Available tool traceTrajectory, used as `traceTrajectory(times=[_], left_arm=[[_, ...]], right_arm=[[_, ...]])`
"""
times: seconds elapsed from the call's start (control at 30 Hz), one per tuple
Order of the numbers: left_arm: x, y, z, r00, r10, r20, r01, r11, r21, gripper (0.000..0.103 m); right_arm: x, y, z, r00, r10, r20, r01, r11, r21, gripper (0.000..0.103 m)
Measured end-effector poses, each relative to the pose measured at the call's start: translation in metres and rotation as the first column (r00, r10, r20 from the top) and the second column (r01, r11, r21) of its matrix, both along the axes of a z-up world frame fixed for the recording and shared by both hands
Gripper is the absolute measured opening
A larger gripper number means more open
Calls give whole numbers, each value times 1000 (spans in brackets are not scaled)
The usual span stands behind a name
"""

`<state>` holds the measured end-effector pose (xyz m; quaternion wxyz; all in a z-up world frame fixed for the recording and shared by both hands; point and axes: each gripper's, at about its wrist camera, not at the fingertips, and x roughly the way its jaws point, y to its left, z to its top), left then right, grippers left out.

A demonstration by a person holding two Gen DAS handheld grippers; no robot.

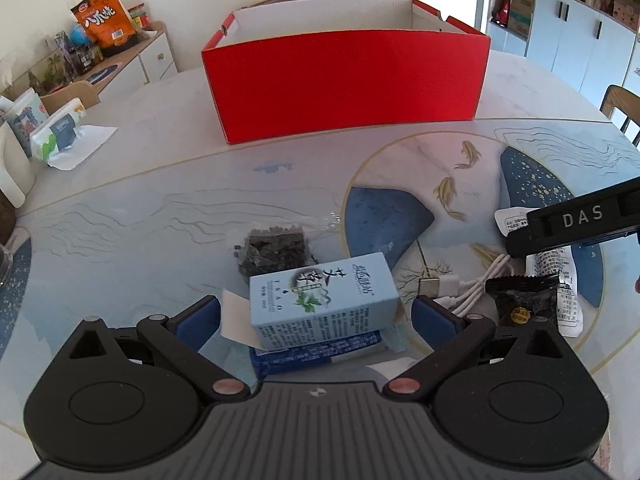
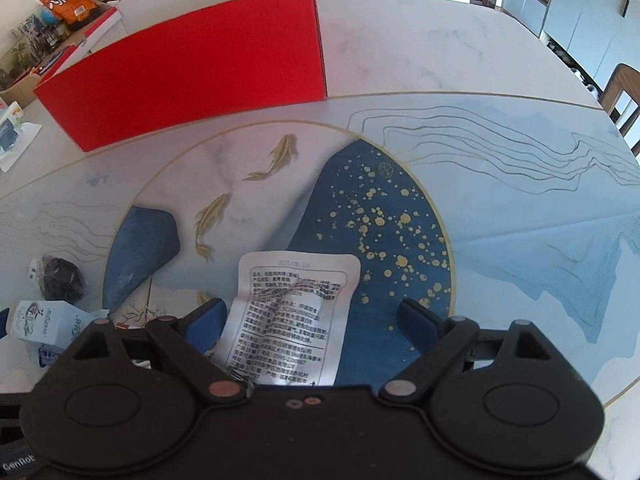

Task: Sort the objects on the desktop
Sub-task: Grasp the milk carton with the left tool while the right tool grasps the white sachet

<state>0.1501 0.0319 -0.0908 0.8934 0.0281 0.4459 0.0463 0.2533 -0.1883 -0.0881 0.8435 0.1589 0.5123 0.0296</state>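
Because the spread left claw [image 1: 316,316] straddles a pale blue carton [image 1: 320,304] stacked on another, closing could topple it; the right claw [image 2: 312,322] gapes over a white pouch [image 2: 288,316].

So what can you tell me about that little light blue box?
The box is a small light blue carton, cardboard by its look, with dark brush writing and a green leaf sprig printed on it. It lies tilted on top of a darker blue pack, between the open left gripper's fingers, which don't touch it. A white flap sticks out at its left end.
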Motion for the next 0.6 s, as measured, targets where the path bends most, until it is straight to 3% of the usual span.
traceTrajectory(times=[0.2, 0.33, 0.43, 0.6], left_arm=[[3, 1, -1, 1000, 8, 3, -7, 999, -32, 95], [7, 1, -4, 1000, 12, -19, -13, 999, -34, 79], [7, 2, -4, 1000, 17, -24, -19, 999, -44, 75], [8, 3, -3, 999, 21, -26, -22, 998, -55, 74]], right_arm=[[1, 1, 1, 1000, 16, 5, -16, 1000, -10, 87], [1, 2, 4, 999, 37, 21, -37, 999, -31, 75], [0, 0, 5, 999, 42, 32, -41, 999, -28, 66], [-2, -6, 5, 998, 47, 41, -47, 999, -14, 61]])
